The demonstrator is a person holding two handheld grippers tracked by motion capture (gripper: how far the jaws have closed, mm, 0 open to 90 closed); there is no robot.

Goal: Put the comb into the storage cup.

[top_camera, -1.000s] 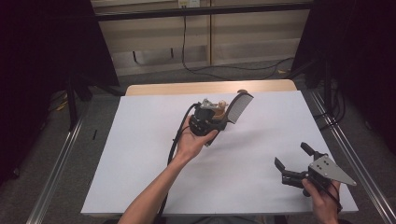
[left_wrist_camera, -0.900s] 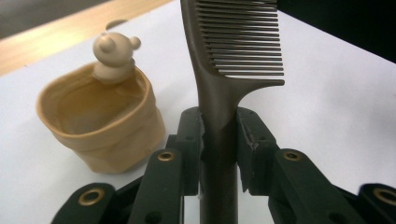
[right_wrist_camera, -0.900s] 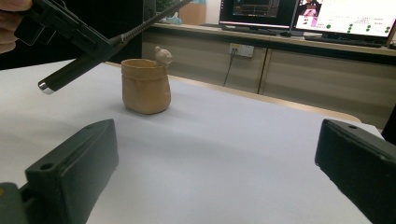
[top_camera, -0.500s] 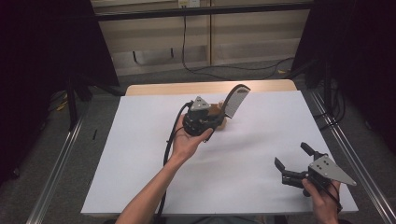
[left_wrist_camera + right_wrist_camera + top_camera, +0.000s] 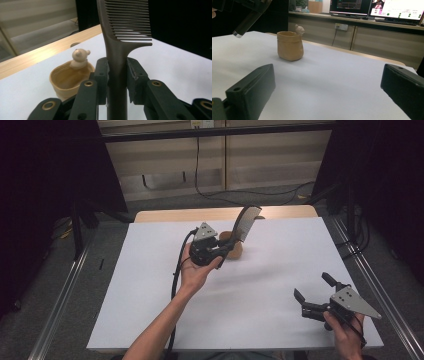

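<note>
Only the little tan cup (image 5: 233,251) stands on the white table (image 5: 280,270); all around it is open room.

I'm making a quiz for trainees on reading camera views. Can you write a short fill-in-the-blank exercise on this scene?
1. The left gripper is shut on the handle of a dark plastic ____.
2. The small tan clay cup has a little ____ figure on its rim.
3. The right gripper holds nothing, with its jaws ____.
4. The white sheet covers a ____ table.

Missing words: comb; bear; open; wooden
</note>
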